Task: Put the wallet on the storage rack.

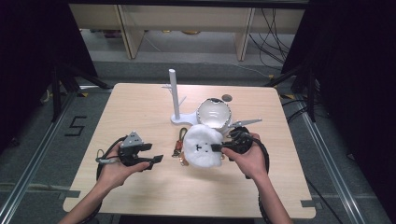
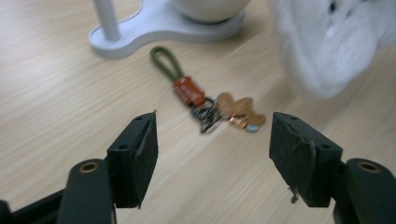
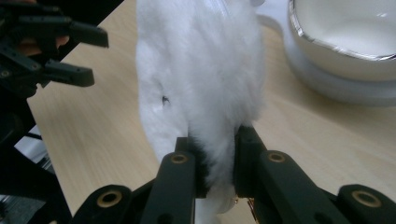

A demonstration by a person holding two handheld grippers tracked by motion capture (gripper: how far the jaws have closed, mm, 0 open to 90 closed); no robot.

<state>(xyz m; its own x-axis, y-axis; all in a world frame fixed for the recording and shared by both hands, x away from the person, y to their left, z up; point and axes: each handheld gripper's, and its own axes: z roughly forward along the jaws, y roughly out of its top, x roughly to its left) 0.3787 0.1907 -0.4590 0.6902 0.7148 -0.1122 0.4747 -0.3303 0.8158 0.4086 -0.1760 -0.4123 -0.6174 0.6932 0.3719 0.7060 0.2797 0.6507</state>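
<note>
One white plush [image 1: 202, 147], one keychain [image 2: 212, 103]

So the setup is sitting on a light wood-grain table [image 1: 140, 107] that's standing on a grey floor [image 1: 42, 140], with a black "5" marking [image 1: 75, 126] showing on the floor off to the left. Metal rails [image 1: 336, 172] are running along the floor on both sides. Black curtains [image 1: 355, 70] are hanging dark on the left and right, and black stand legs [image 1: 70, 81] are poking out from under them. At the far end, pale wooden furniture [image 1: 187, 21] is standing with cables [image 1: 273, 32] trailing down at the right.
</note>
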